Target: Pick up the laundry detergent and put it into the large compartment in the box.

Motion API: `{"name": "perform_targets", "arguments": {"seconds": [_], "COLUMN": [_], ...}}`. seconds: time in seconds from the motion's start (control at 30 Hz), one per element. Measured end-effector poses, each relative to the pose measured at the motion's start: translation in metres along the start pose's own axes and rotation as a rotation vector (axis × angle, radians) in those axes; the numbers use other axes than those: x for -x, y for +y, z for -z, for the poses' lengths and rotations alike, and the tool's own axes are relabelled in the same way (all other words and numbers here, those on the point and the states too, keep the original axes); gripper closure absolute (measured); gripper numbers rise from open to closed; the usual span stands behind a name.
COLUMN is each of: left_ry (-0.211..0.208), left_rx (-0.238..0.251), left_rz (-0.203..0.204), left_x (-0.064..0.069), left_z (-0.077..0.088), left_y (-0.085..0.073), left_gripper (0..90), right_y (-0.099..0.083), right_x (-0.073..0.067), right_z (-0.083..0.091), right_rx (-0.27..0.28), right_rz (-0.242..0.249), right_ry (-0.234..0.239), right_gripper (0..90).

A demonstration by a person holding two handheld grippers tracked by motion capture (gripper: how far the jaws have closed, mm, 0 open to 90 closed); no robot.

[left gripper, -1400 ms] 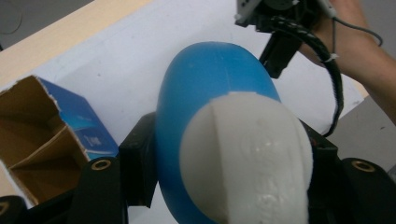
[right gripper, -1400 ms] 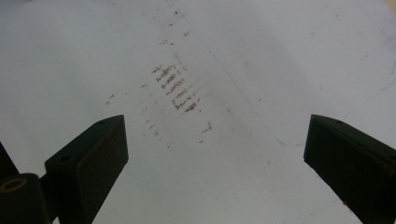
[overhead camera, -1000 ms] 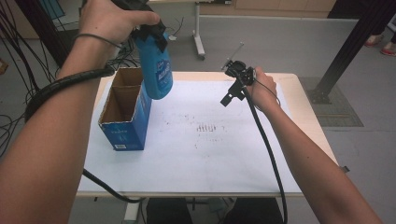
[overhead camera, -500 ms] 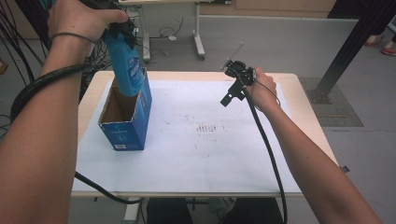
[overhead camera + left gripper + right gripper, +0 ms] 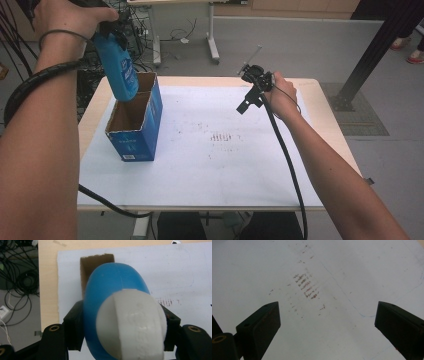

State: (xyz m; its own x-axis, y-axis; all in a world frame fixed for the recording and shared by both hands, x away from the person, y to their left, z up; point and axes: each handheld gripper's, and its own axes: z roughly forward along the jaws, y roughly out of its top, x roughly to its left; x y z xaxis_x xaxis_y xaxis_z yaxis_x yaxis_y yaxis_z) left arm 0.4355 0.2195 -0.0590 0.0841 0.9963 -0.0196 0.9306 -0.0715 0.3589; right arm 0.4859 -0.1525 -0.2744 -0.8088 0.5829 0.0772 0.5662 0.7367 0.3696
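Observation:
My left gripper (image 5: 122, 322) is shut on a blue bottle (image 5: 112, 287) just below its white cap (image 5: 132, 327), with a black jaw pressed on each side. In the high view the bottle (image 5: 119, 70) hangs base down, slightly tilted, over the far end of an open blue cardboard box (image 5: 137, 135); a hand covers most of the left gripper (image 5: 107, 29). The box's brown inside (image 5: 96, 262) shows past the bottle. My right gripper (image 5: 245, 104) is held above the table at the right, open. Its jaws (image 5: 327, 315) stand wide over the white sheet with nothing between them.
A white sheet (image 5: 225, 165) covers most of the wooden table (image 5: 325, 115), with faint brownish marks (image 5: 305, 286) near its middle. Cables lie on the floor (image 5: 20, 282) beyond the table's left edge. A black cable (image 5: 285, 150) trails along the right forearm.
The left hand has carried the bottle leftward and a little lower, from above the box's right side to over its far opening. The right gripper has stayed put.

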Motion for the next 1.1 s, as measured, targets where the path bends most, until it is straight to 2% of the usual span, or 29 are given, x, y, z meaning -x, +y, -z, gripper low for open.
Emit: {"name": "perform_targets", "arguments": {"seconds": [0.2,0.5,0.93,1.1], "left_ry": [-0.001,0.003,-0.005,-0.012], "left_rx": [0.001,0.003,-0.036,-0.046], "left_rz": [0.01,0.012,0.007,0.017], "left_x": [-0.007,-0.009,-0.012,-0.015], "left_z": [-0.005,-0.014,-0.042,-0.054], "left_y": [-0.003,-0.007,-0.015,-0.019], "left_gripper": [37.7,37.7,37.7,37.7], "right_y": [-0.002,-0.001,-0.002,-0.002], "right_x": [0.002,0.001,0.002,0.002], "right_z": [0.002,0.002,0.002,0.003], "right_rx": [0.001,-0.001,-0.003,-0.004], "right_rz": [-0.008,-0.002,0.001,0.001], "right_ry": [-0.002,-0.008,-0.007,-0.014], "right_gripper": [6.1,6.1,6.1,6.1]}}
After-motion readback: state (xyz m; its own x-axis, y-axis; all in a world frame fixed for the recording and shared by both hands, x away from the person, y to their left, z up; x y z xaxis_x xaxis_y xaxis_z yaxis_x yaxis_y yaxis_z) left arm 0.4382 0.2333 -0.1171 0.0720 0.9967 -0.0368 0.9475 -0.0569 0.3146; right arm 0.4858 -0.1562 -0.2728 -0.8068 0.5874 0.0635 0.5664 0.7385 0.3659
